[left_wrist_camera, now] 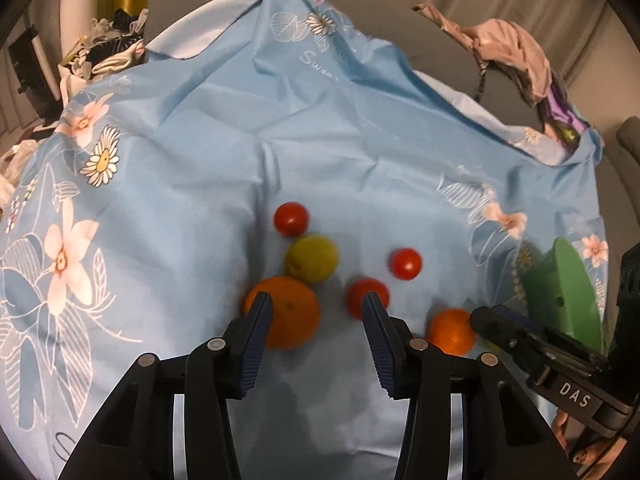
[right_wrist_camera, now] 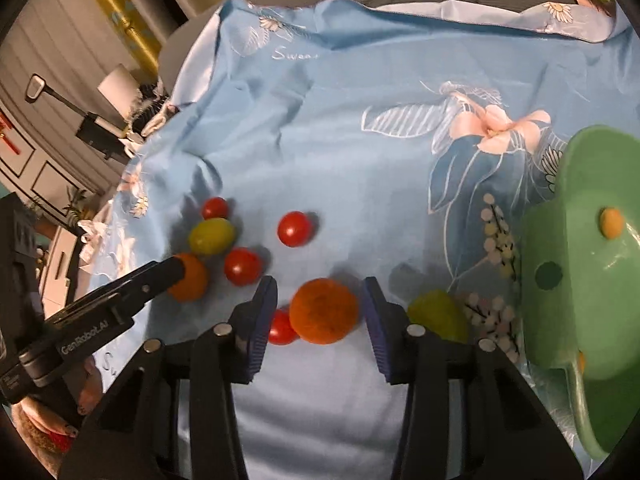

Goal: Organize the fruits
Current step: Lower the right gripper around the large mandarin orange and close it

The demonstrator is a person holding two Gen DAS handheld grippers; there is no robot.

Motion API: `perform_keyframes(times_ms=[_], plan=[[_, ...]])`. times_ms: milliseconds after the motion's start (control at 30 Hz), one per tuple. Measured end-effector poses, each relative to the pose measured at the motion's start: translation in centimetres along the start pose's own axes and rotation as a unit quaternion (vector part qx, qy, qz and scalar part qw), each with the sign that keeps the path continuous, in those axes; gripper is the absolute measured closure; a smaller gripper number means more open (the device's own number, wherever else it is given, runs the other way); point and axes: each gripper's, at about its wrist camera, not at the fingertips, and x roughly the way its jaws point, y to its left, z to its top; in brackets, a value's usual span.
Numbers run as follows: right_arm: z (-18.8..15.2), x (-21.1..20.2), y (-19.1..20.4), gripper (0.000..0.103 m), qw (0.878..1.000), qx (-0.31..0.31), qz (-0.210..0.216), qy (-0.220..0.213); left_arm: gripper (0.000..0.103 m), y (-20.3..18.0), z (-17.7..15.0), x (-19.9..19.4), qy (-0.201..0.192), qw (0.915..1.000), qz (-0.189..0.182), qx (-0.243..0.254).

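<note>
Fruits lie on a blue floral cloth (left_wrist_camera: 200,168). In the left wrist view my left gripper (left_wrist_camera: 318,312) is open, its fingers flanking a large orange (left_wrist_camera: 290,312) and a red tomato (left_wrist_camera: 366,296). A yellow-green fruit (left_wrist_camera: 312,258) and two more tomatoes (left_wrist_camera: 291,219) (left_wrist_camera: 405,263) lie beyond. In the right wrist view my right gripper (right_wrist_camera: 320,300) is open around a smaller orange (right_wrist_camera: 323,310), jaws apart from it. A tomato (right_wrist_camera: 282,328) lies at its left, a yellow-green fruit (right_wrist_camera: 438,314) at its right. A green basket (right_wrist_camera: 580,280) stands at the right.
The cloth covers a grey sofa (left_wrist_camera: 400,8) with crumpled clothes (left_wrist_camera: 508,52) on its back. Clutter (left_wrist_camera: 104,48) lies beyond the cloth's left edge. The left gripper's body (right_wrist_camera: 100,300) reaches in at the left of the right wrist view.
</note>
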Motion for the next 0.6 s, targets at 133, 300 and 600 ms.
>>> perform_keyframes(times_ms=[133, 300, 600], plan=[[-0.1, 0.4, -0.3, 0.059, 1.000, 0.006, -0.005, 0.003, 0.056, 0.5, -0.1, 0.2, 0.001, 0.9997, 0.025, -0.002], [-0.4, 0.8, 0.0, 0.059, 1.000, -0.002, -0.012, 0.010, 0.056, 0.2, -0.2, 0.8, 0.004, 0.9991, 0.042, 0.009], [-0.6, 2.1, 0.3, 0.058, 0.999, -0.011, -0.023, 0.025, 0.056, -1.1, -0.7, 1.4, -0.019, 0.9948, 0.088, 0.047]])
